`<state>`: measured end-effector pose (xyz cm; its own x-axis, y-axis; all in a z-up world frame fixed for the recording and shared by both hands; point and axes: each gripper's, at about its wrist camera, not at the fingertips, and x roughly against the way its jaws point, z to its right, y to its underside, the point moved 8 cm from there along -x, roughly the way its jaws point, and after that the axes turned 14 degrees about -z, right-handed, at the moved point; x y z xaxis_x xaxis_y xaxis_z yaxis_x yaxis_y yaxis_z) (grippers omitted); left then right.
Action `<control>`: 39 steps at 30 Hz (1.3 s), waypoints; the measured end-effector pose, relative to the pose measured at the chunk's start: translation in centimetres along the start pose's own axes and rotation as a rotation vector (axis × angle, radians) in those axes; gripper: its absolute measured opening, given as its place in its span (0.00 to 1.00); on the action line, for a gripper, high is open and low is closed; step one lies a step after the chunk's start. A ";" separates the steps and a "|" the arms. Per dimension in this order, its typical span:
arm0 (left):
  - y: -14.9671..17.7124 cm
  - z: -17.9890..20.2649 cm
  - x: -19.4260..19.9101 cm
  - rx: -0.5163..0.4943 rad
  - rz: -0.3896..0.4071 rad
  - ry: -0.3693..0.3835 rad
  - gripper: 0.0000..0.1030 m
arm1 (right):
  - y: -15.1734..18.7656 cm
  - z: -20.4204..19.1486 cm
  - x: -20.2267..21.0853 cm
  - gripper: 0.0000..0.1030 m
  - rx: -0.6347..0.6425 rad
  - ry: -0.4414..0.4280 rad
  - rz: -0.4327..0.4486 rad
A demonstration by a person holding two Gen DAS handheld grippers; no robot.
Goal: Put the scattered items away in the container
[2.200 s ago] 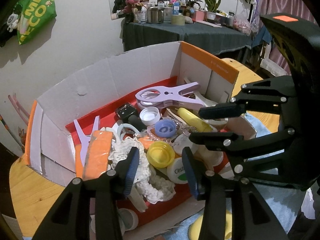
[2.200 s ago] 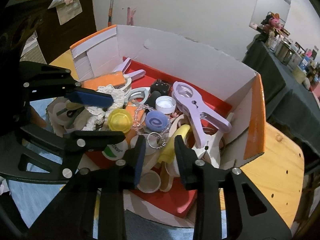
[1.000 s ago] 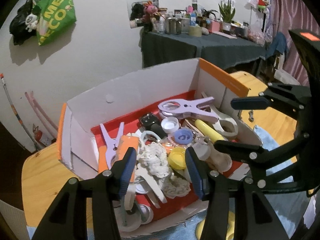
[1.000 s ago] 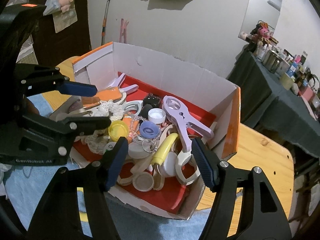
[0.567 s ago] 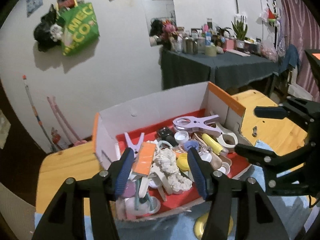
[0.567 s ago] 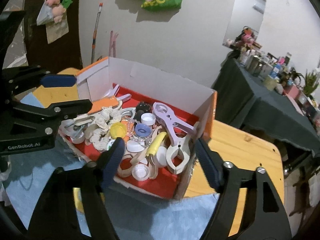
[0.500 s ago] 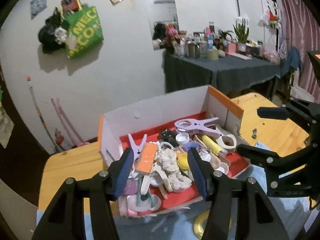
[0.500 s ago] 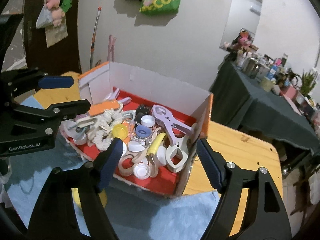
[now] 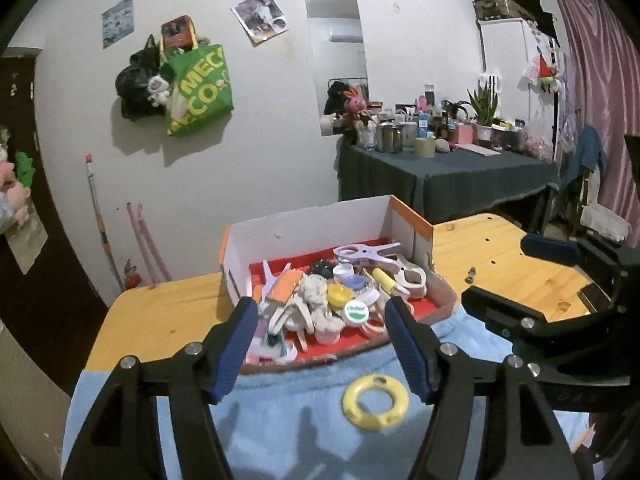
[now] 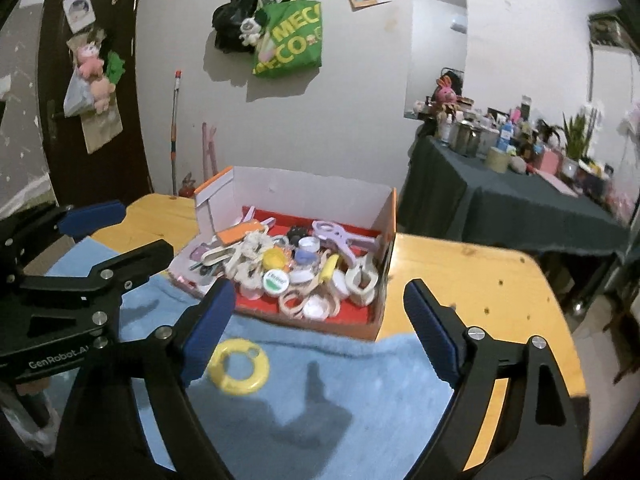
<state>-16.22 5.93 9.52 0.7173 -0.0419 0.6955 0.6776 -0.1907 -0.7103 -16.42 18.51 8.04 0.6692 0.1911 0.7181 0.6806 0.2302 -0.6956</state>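
We judge the step in hand to be fetching the last stray piece, the yellow ring (image 9: 375,401), which lies flat on the blue cloth (image 9: 280,408) just in front of the near edge of the cardboard box (image 9: 320,226). Both claws are spread wide and empty: the left gripper (image 9: 320,344) hangs above the cloth with the ring below and slightly right of its gap, and the right gripper (image 10: 320,328) has the ring near its left finger.

To do it well, we lower one claw until a finger slips through the ring's hole or both fingers straddle its band, then pinch across the band rather than the whole hoop. Pressing into the soft cloth may drag a fold along, so we come down gently and lift straight up before carrying it over the low front wall.

The ring is a flat, bright yellow plastic hoop with a wide central hole and a few small holes in its band. It looks light and rigid. The box is already heaped with pegs, caps and cord, so we drop the ring on top, toward the middle.
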 end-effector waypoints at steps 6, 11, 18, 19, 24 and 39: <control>3.6 0.2 0.9 0.028 -0.002 -0.009 0.69 | 3.3 -0.3 0.7 0.84 -0.042 0.042 0.016; 6.6 0.4 0.4 0.061 -0.008 -0.029 0.71 | 6.5 -0.7 0.2 0.85 -0.082 0.079 0.023; 9.7 0.2 -1.2 0.115 0.002 -0.071 0.72 | 9.3 -0.7 -1.2 0.85 -0.138 0.108 0.037; 10.1 0.2 -1.4 0.126 0.003 -0.071 0.72 | 9.7 -0.6 -1.5 0.85 -0.145 0.113 0.036; 11.0 0.6 -2.0 0.127 0.025 -0.092 0.72 | 11.1 -0.7 -2.8 0.85 -0.159 0.114 0.028; 12.5 0.4 -4.5 0.154 -0.030 -0.091 0.72 | 12.0 -0.5 -4.0 0.85 -0.174 0.126 0.021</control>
<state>-10.93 4.11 -2.47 0.7031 0.0521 0.7092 0.7110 -0.0381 -0.7021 -10.82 20.06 -3.18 0.7083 0.0706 0.7024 0.7001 0.0574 -0.7118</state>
